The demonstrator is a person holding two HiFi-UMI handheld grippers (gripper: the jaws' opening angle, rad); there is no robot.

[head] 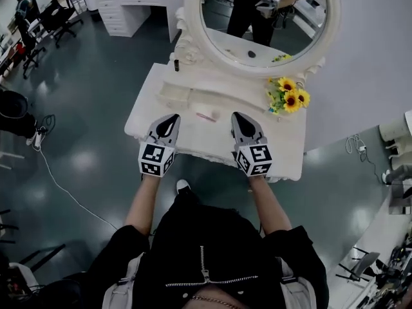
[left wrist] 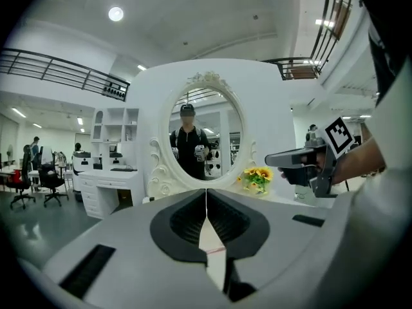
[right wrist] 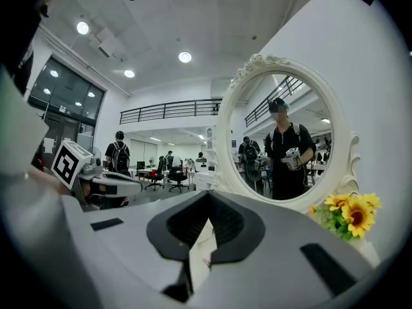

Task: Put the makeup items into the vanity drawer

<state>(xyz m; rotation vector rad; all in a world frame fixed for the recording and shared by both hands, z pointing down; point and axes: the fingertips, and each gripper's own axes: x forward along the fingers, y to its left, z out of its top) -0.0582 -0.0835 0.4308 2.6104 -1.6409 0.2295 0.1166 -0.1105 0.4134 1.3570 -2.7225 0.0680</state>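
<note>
Nearest me, the left gripper [head: 168, 124] and right gripper [head: 239, 120] are both closed and empty above the vanity surface [head: 145, 111]. A slim pink makeup item [head: 206, 116] lies between them, and a small dark bottle [head: 175, 63] stands by the mirror [head: 264, 18]. I judge nothing stowed yet; no drawer shows open. No writing is readable, only square markers.

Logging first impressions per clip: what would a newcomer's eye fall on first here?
The big oval mirror in its ornate white frame, at the back of the white vanity, reflecting the person. Next, the yellow sunflowers at its lower right. Nearest, the left gripper and right gripper are held side by side over the vanity's front edge, jaws together and empty.
</note>
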